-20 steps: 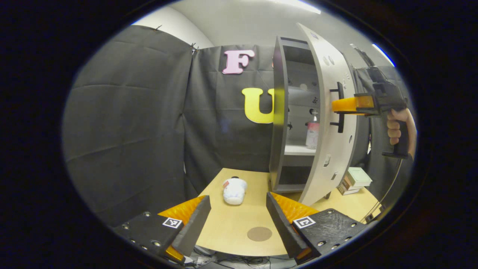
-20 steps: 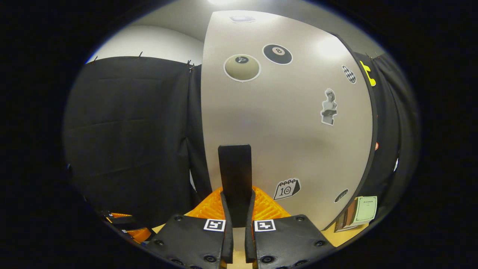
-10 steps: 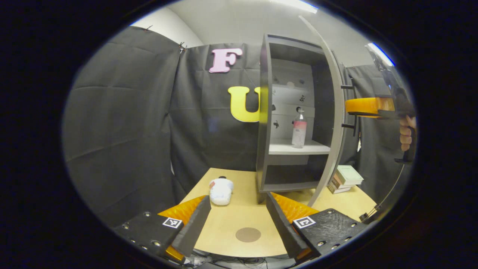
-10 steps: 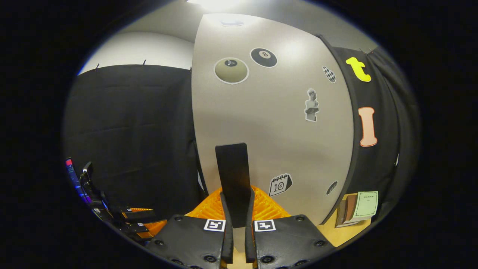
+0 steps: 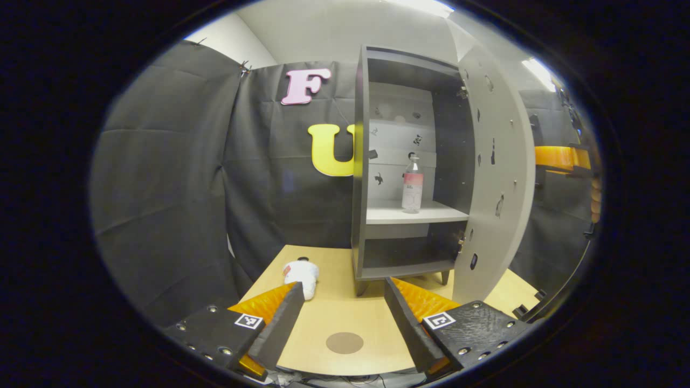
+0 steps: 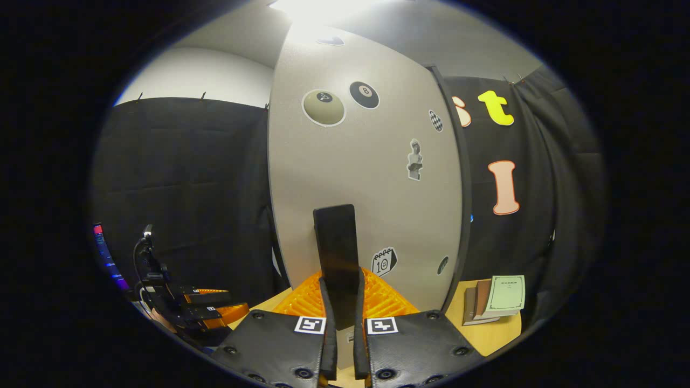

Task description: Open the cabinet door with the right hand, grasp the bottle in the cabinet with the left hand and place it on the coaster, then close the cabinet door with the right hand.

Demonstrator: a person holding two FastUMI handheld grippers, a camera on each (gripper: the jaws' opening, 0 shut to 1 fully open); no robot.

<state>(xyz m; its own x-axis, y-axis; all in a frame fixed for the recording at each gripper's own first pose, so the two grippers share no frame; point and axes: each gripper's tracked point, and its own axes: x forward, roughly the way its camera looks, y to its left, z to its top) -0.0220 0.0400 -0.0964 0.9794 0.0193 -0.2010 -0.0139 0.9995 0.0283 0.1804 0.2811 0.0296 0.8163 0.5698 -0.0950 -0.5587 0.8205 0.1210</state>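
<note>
A grey cabinet [image 5: 359,161] stands at the back of the wooden table, its door [image 5: 493,178] swung wide to the right. A clear bottle [image 5: 412,184] with a pink label stands upright on the middle shelf. A round brown coaster [image 5: 345,343] lies on the table near my left gripper [image 5: 340,315], which is open and holds nothing. My right gripper [image 6: 342,302] is shut on the door's black handle [image 6: 337,253]; it also shows behind the door's edge [image 5: 560,158] in the left gripper view. The left gripper [image 6: 207,307] appears low at the left in the right gripper view.
A white bottle [image 5: 301,274] lies on its side on the table left of the cabinet. Stacked books [image 6: 496,299] sit on the table right of the door. The door [image 6: 366,183] carries several stickers. Black cloth walls close in the booth.
The right gripper has pulled the door from part open to wide open. The bottle on the shelf has come fully into sight. The left gripper has stayed open and low.
</note>
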